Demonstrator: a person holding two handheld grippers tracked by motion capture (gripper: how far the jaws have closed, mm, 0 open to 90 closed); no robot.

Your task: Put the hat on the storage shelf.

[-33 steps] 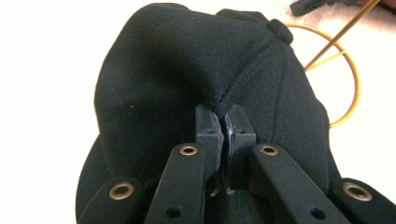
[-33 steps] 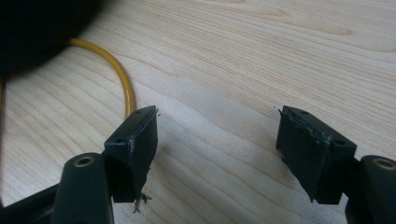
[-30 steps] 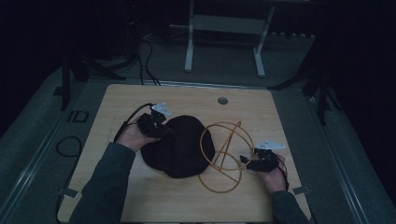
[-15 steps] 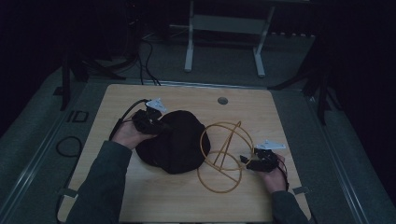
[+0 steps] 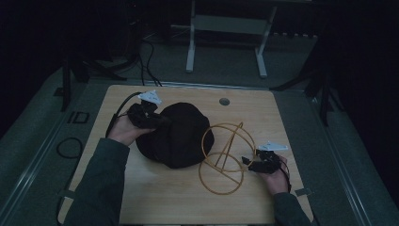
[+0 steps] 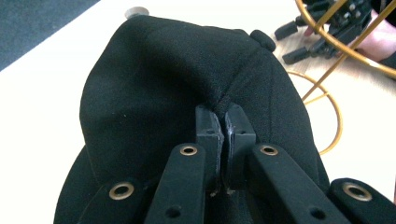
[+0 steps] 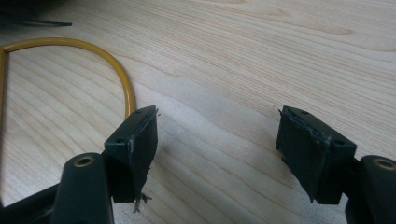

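Black cap (image 5: 178,134), golden wire stand (image 5: 227,157)

"ID" on the floor (image 5: 81,117).

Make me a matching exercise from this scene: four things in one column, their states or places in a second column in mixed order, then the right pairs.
Things:
1. left gripper
2. right gripper
3. black cap
4. gold wire stand

States or places:
A. jaws wide apart over bare wood
B. ring base flat on the table, hoop upright
C. pinched at a fold of its cloth
D. jaws closed on fabric

Pairs: 1-D, 2-A, 3-C, 4-B
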